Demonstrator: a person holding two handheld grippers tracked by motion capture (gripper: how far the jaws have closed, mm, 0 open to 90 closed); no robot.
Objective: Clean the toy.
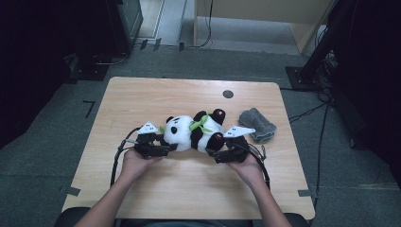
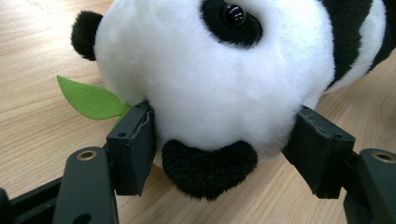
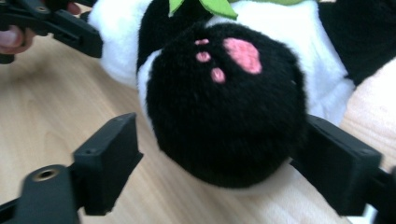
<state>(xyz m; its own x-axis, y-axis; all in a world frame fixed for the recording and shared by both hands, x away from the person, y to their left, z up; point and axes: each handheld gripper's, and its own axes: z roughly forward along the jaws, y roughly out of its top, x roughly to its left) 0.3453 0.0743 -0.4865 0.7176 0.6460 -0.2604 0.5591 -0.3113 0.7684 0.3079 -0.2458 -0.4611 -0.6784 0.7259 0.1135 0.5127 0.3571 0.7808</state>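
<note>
Left gripper view looks right along the left tool [image 2: 224, 149], and its two black jaws squeeze the round white head of the toy panda [image 2: 210, 84], one jaw on each side. The fur bulges a little where the pads press in, so this tool is holding the panda by its head. A black ear [image 2: 208, 170] hangs down between the jaws, and a green leaf [image 2: 88, 100] sticks out just beside one jaw.

Right gripper view shows the right tool [image 3: 224, 163] with a black panda foot [image 3: 224, 107] between its jaws. One jaw touches the foot. The other jaw stands apart from it, with bare wood showing in the gap, so this tool is let go and not holding.

The foot is round and fuzzy, with pink toe spots on its sole. The panda is soft, black and white, with a shiny black eye and a green bow at its neck.

From the high view, the panda [image 1: 196, 131] lies on its side near the middle of the tabletop [image 1: 142, 94], between the left tool [image 1: 168, 148] and the right tool [image 1: 213, 153]. A grey cloth [image 1: 257, 124] lies near the panda's feet.
</note>
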